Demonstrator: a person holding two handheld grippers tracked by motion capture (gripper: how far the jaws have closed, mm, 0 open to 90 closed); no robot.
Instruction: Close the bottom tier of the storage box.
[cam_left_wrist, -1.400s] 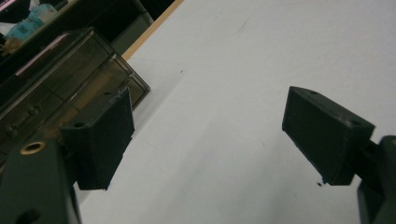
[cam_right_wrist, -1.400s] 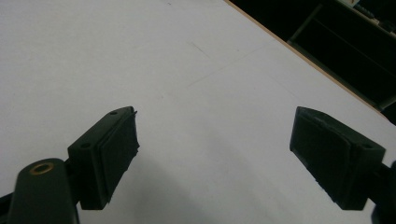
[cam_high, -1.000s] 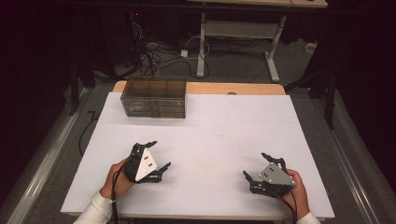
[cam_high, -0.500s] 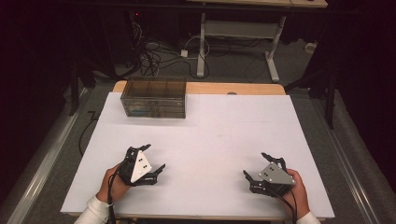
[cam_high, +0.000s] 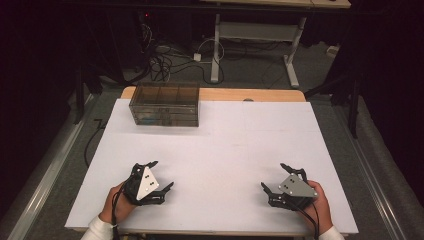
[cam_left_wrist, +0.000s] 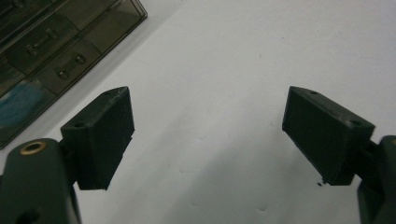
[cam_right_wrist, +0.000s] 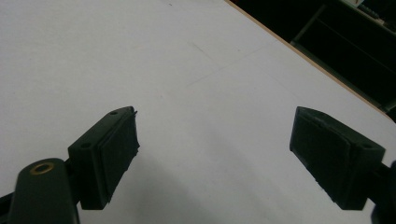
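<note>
My left gripper (cam_high: 162, 174) rests low over the white table (cam_high: 225, 145) near its front left, held by a hand, and it is open with nothing between the jaws. In the left gripper view, that left gripper (cam_left_wrist: 210, 133) has bare white tabletop between its wide-apart black pads (cam_left_wrist: 105, 135). My right gripper (cam_high: 273, 175) sits at the front right, also held by a hand and open. Its own view puts the right gripper (cam_right_wrist: 215, 149) over plain tabletop. A smoked clear drawer box (cam_high: 165, 105) stands at the back left, far from both.
The drawer box (cam_left_wrist: 46, 51) lies at the upper left of the left gripper view, with something blue inside. A wooden table edge (cam_high: 250, 95) runs along the back. Cables (cam_high: 165, 60) and desk legs (cam_high: 216, 45) are on the floor beyond.
My left gripper has drawn back a little toward the front edge of the table. The right gripper has stayed where it was.
</note>
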